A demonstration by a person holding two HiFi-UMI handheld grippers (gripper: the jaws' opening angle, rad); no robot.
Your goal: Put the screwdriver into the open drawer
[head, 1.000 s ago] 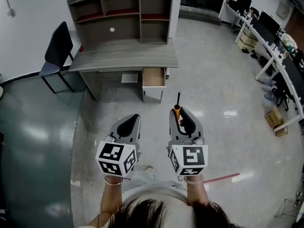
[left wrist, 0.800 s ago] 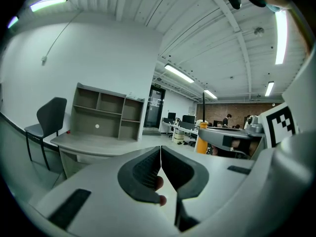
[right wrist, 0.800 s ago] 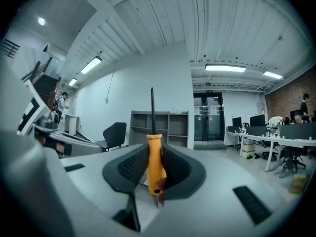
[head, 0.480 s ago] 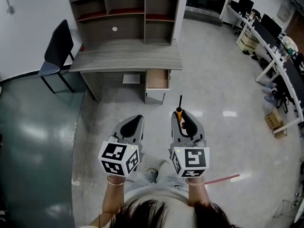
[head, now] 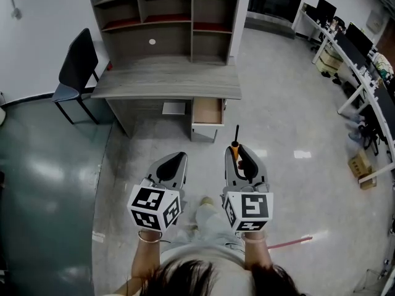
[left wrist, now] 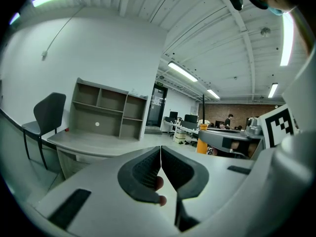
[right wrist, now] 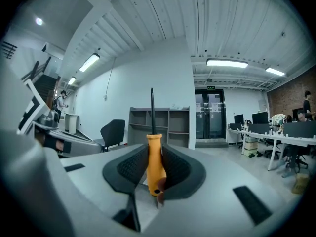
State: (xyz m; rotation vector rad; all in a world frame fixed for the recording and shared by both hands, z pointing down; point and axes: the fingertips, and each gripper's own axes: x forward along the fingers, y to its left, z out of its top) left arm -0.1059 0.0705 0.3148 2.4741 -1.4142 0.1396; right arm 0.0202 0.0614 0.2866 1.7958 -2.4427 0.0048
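Observation:
My right gripper is shut on a screwdriver with an orange handle; its black shaft points ahead toward the desk. My left gripper is shut with nothing between its jaws. Ahead stands a grey desk with an open drawer pulled out under its right end; the drawer's wooden inside shows. Both grippers hang over the floor, a little short of the drawer.
A shelf hutch sits on the desk's back. A black chair stands at the desk's left. White office desks with monitors line the right side. A cardboard box lies at the right. A red strip lies on the floor.
The desk and drawer have slid lower and rightward in the head view, so I have come closer. Both grippers keep their hold and pose.

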